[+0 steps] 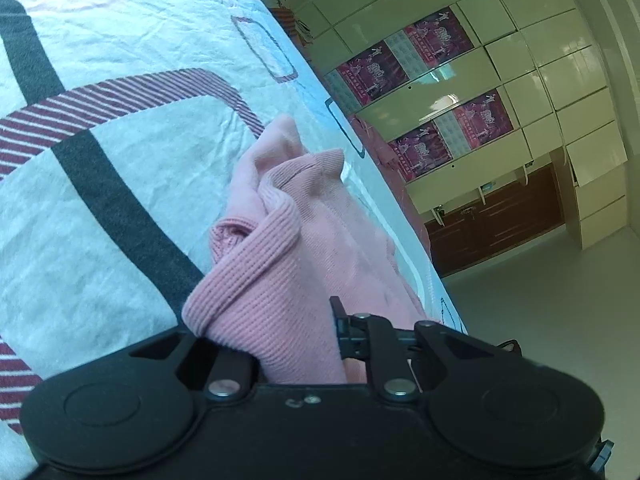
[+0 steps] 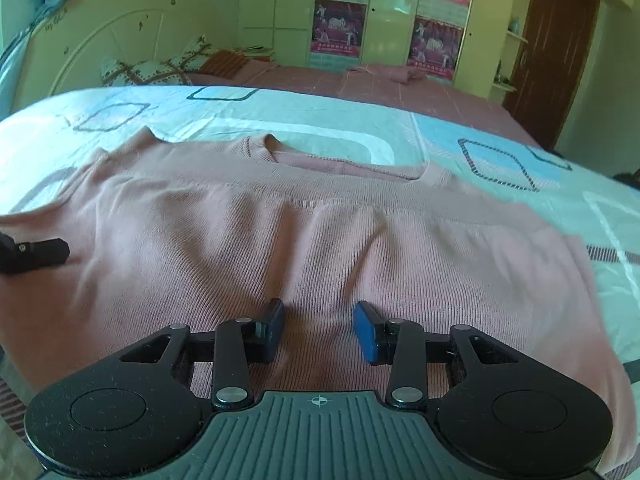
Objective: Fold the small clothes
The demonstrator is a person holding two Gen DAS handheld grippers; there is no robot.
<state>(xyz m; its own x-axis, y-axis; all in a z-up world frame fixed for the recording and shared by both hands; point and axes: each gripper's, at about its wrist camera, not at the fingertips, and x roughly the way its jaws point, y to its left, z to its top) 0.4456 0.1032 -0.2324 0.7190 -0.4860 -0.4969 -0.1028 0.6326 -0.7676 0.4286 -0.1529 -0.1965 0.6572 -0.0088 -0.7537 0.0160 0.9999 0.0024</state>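
Observation:
A pink knit sweater [image 2: 248,240] lies spread flat on the patterned bedsheet [image 2: 320,120], its neckline at the far side. My right gripper [image 2: 320,328] is open, its blue pads [image 2: 366,332] hovering just over the sweater's near part. In the left wrist view, my left gripper [image 1: 296,344] is shut on a bunched ribbed cuff of the pink sweater [image 1: 276,248], lifted over the sheet [image 1: 100,80]; the cloth hides its left finger. The tip of the left gripper [image 2: 36,254] shows at the sweater's left side in the right wrist view.
The bed's far edge runs beside a second bed with a maroon cover [image 2: 380,88] and pillows [image 2: 160,68]. A wardrobe with posters [image 2: 400,12] lines the wall. A brown door [image 2: 556,48] stands at the right. Grey floor [image 1: 540,300] lies beyond the bed edge.

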